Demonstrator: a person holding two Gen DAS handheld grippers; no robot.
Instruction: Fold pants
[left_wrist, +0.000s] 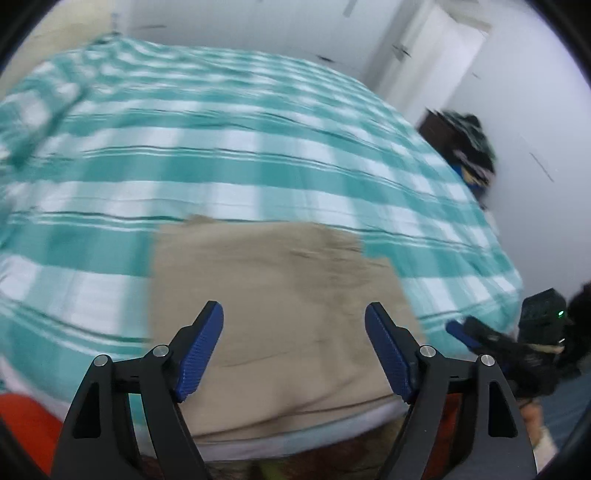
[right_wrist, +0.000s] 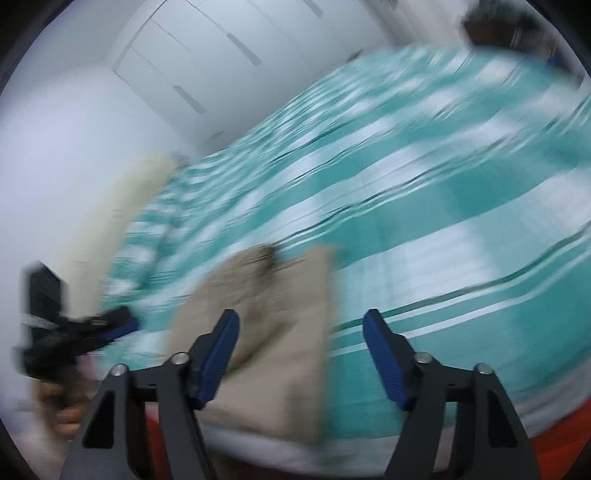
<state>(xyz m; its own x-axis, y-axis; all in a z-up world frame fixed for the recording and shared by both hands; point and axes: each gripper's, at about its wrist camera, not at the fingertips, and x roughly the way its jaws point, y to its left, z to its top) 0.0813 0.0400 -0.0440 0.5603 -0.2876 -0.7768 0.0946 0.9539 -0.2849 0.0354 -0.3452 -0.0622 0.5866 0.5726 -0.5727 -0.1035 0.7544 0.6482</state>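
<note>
Both our grippers w/ blue ribbed pads, left gripper (left_wrist: 293, 321) & right gripper (right_wrist: 301, 328), stand wide apart, nothing held. Folded beige cotton pants (left_wrist: 273, 295) lie below them near bed's front edge, on teal-and-white checked bedsheet (left_wrist: 221, 155). Beyond: white wardrobe doors (right_wrist: 192, 62), blurry.
</note>
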